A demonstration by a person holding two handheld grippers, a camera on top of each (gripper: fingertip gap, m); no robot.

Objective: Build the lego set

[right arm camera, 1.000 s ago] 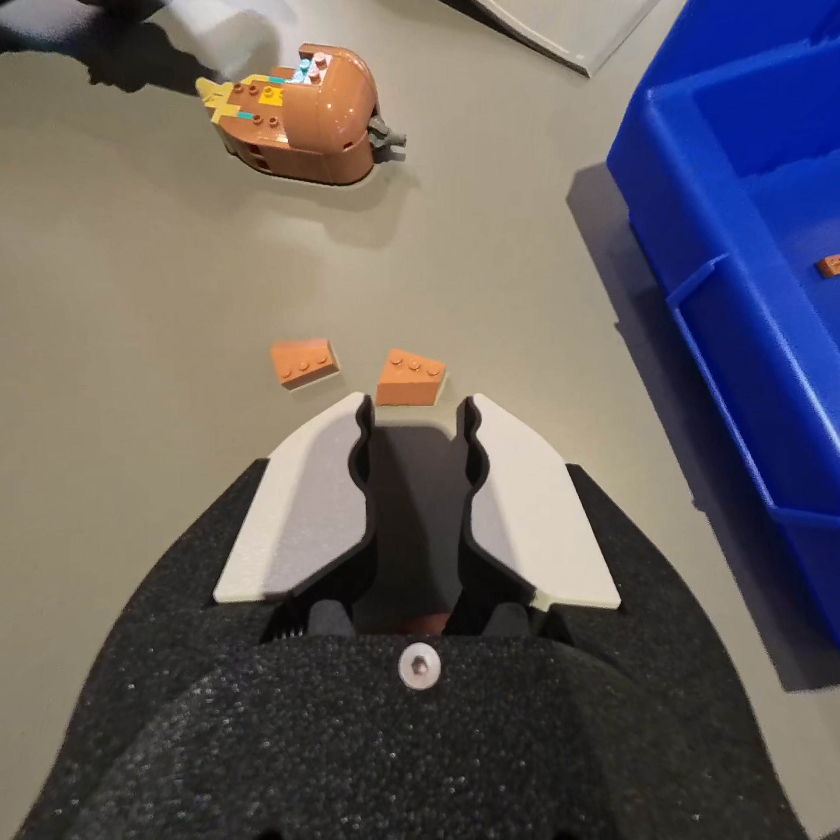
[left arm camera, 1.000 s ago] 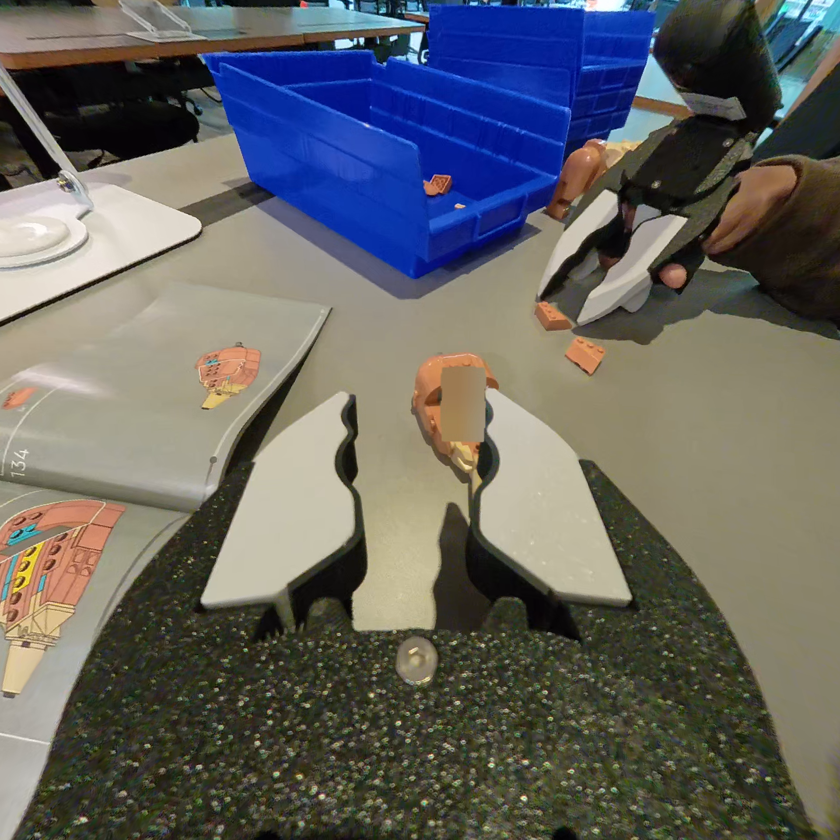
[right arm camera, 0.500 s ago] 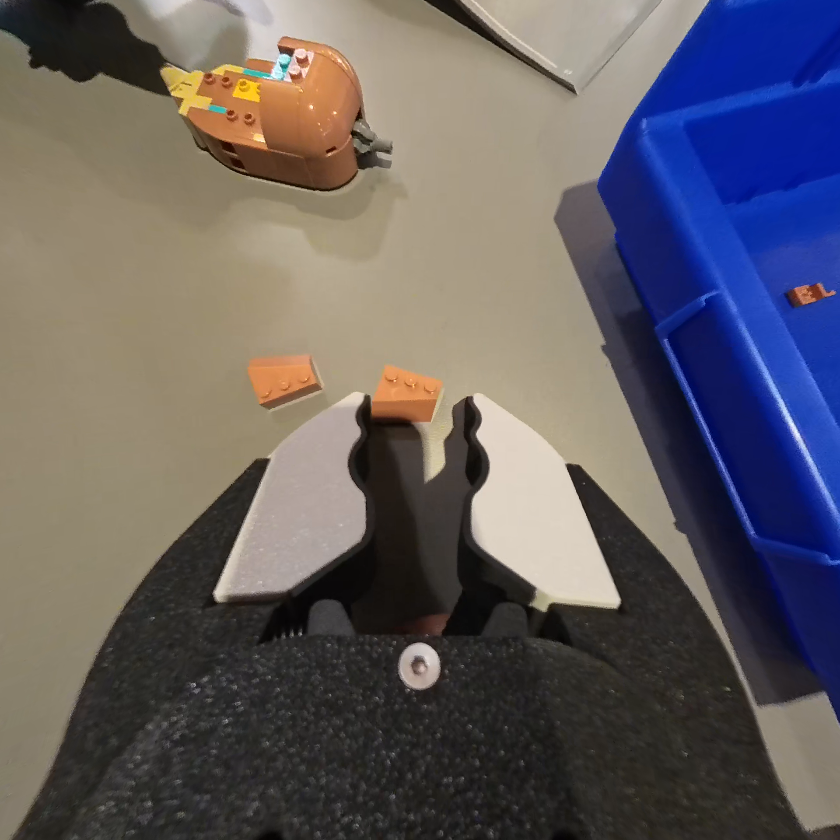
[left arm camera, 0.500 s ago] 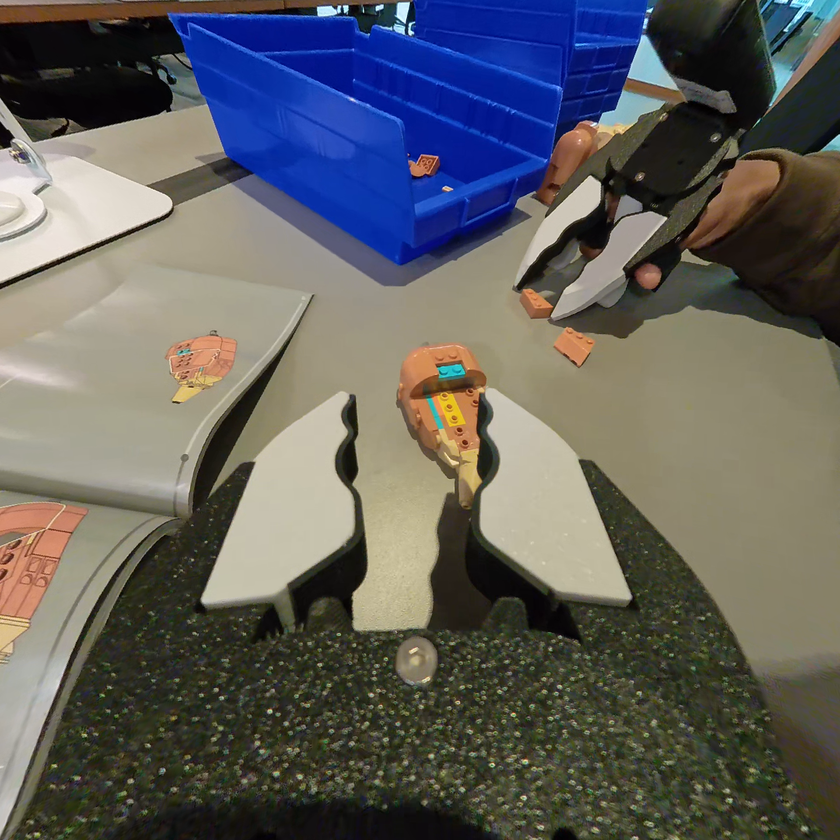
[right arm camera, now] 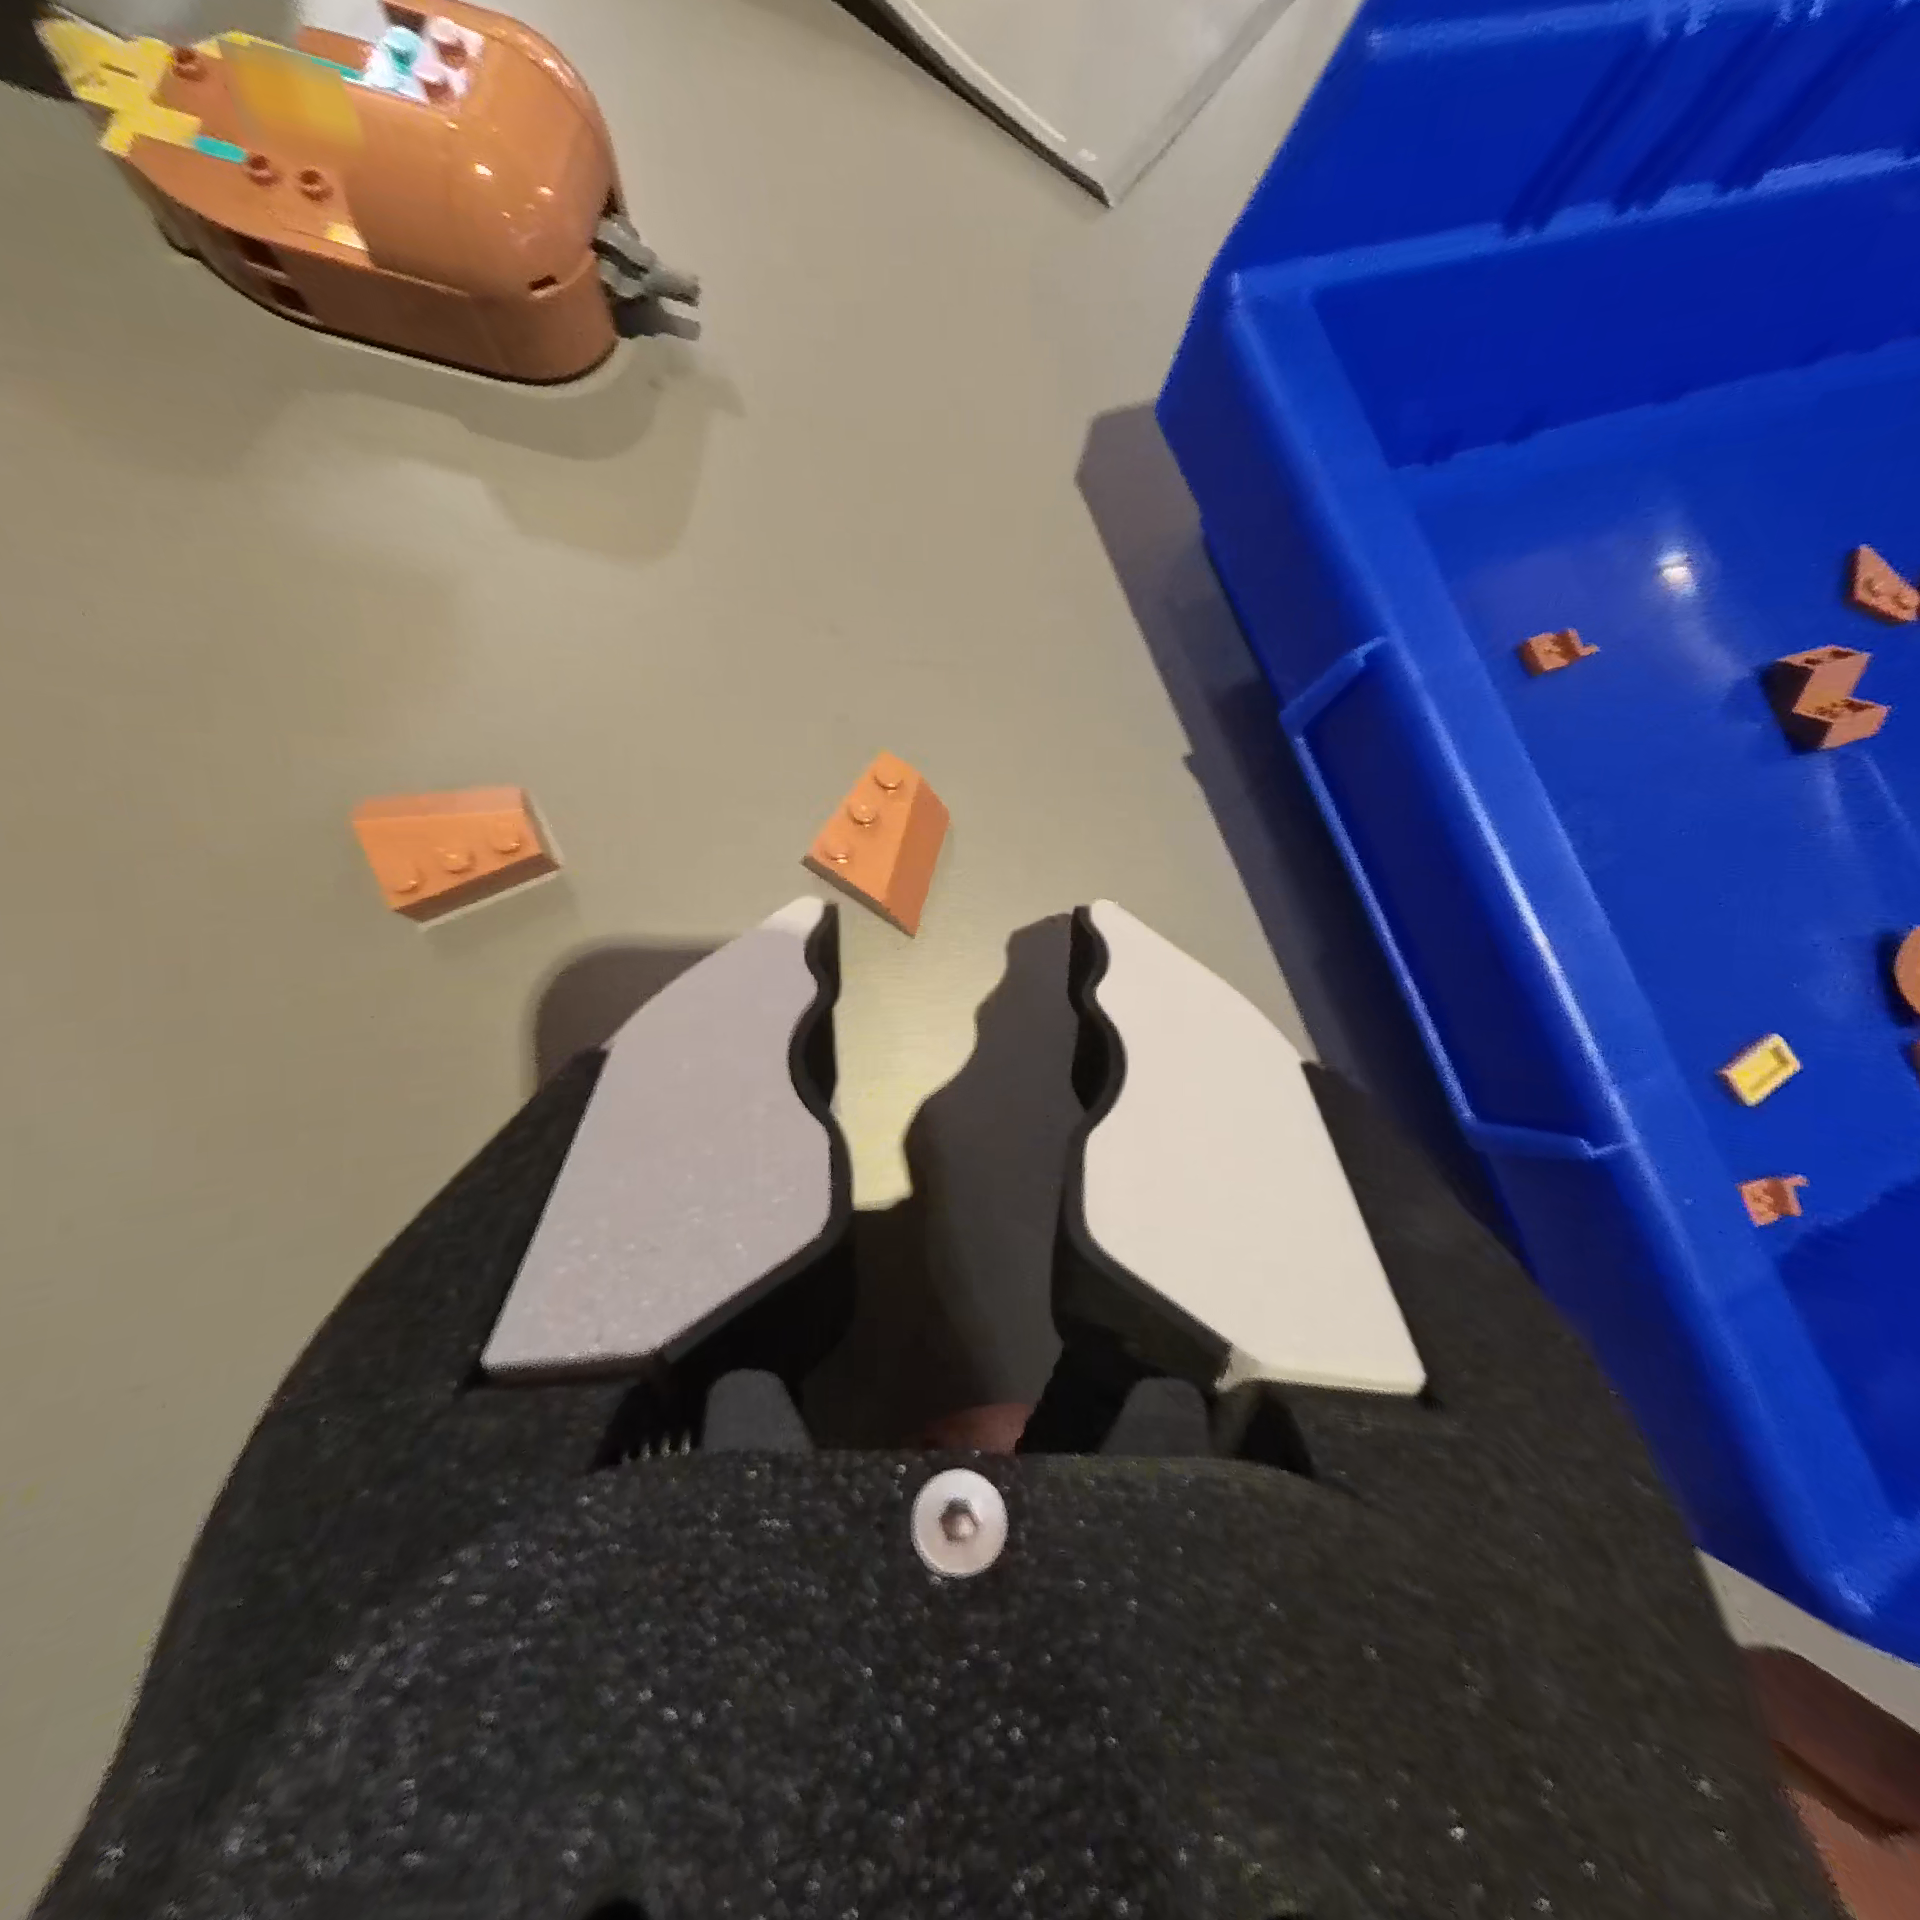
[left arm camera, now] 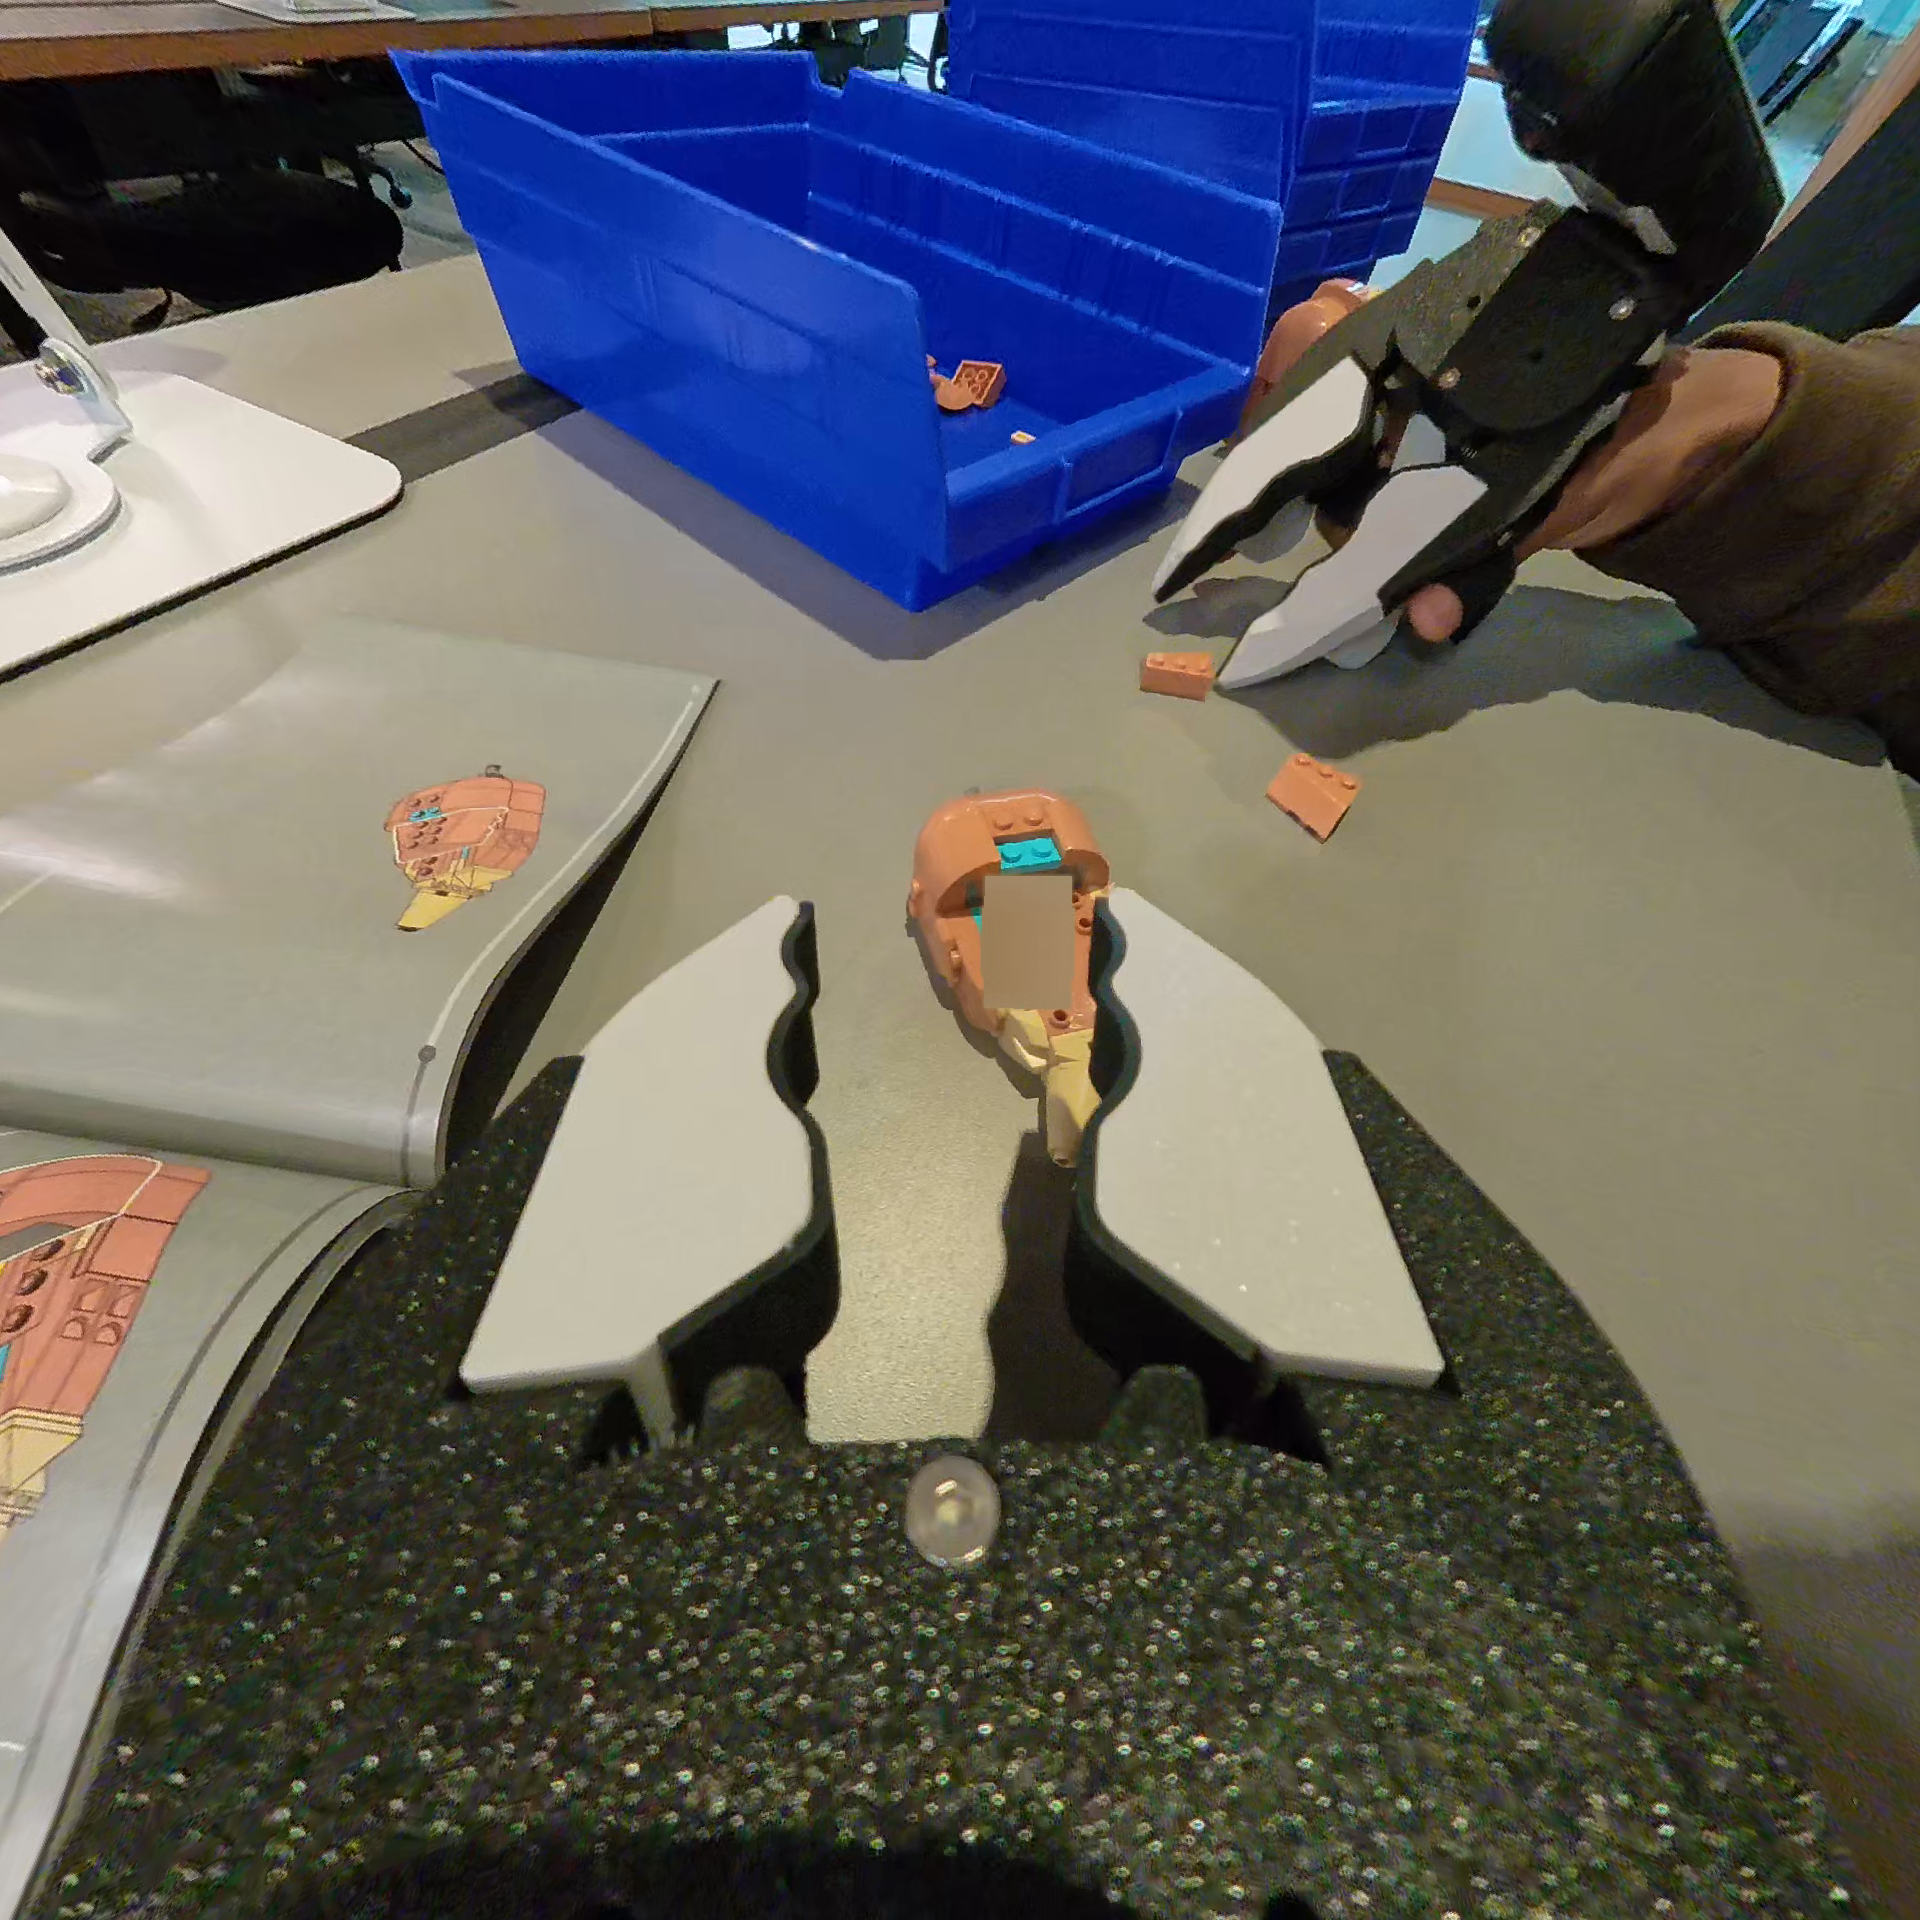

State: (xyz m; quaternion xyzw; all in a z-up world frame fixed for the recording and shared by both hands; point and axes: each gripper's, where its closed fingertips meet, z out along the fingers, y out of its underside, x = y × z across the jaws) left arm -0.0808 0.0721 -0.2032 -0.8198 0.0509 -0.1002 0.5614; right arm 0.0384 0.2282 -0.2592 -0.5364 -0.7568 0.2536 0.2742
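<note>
We are holding left gripper (left arm camera: 951,1023) low, level, fingers (left arm camera: 665,1153) spread apart, gripping nothing. We are tilting right gripper (left arm camera: 1216,629) downward, fingers (right arm camera: 691,1132) parted and empty, tips near bench. Our right hand (left arm camera: 1652,457), in brown sleeve (left arm camera: 1808,582), is wrapping round its handle.

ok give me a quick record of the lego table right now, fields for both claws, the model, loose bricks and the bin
left claw: open, empty, tan tip of the model beside its right finger
right claw: open, empty, over the table
model: brown hull with teal and yellow pieces, lying on the table
loose bricks: two brown sloped bricks on the table, one just ahead of the right claw, the other farther left
bin: blue, a few small brown pieces and a yellow one inside
booklet: open, left of the model
</note>
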